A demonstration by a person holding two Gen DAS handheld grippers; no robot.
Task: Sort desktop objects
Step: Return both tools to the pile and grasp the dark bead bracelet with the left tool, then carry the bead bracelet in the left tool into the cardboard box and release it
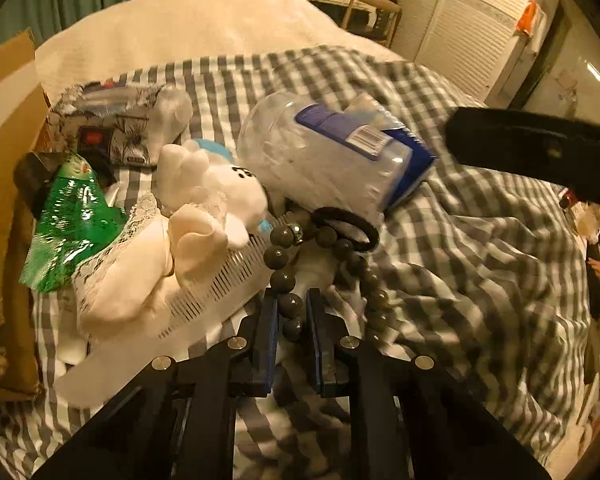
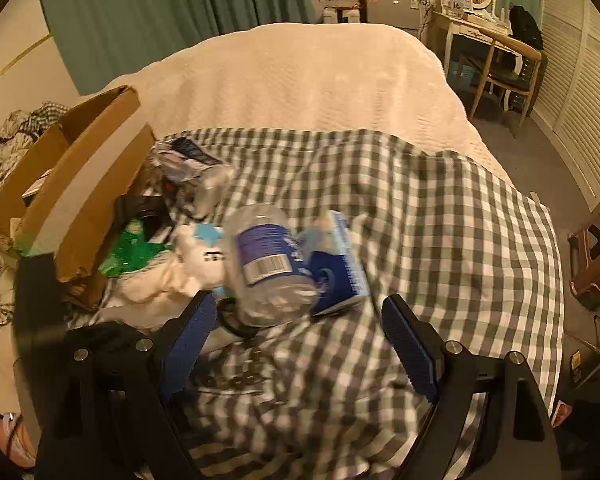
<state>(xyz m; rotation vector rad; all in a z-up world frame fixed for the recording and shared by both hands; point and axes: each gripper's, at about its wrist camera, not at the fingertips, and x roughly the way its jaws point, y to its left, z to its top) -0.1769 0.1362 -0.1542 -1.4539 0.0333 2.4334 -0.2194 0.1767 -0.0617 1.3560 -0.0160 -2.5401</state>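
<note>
- Two claws hang over a bed covered with a grey-and-white checked sheet [image 1: 440, 264]; a cream blanket [image 2: 300, 80] lies beyond it
- left claw [image 1: 292, 312]: jaws nearly together, clamped on a string of dark grey beads [image 1: 286, 280]; one bead sits between the blue pads, the rest trail up toward a black hair tie [image 1: 350, 226]
- right claw [image 2: 296, 332]: jaws wide apart, nothing between them; it hovers just in front of a clear plastic jar [image 2: 268, 268] lying on its side with a blue label
- beside the beads: a white comb [image 1: 220, 284], a white plush toy [image 1: 216, 188], white lace cloth [image 1: 128, 280], a green packet [image 1: 72, 224]
- a blue box [image 2: 340, 272] touches the jar; a brown cardboard box [image 2: 80, 184] stands at the left edge of the sheet
</note>
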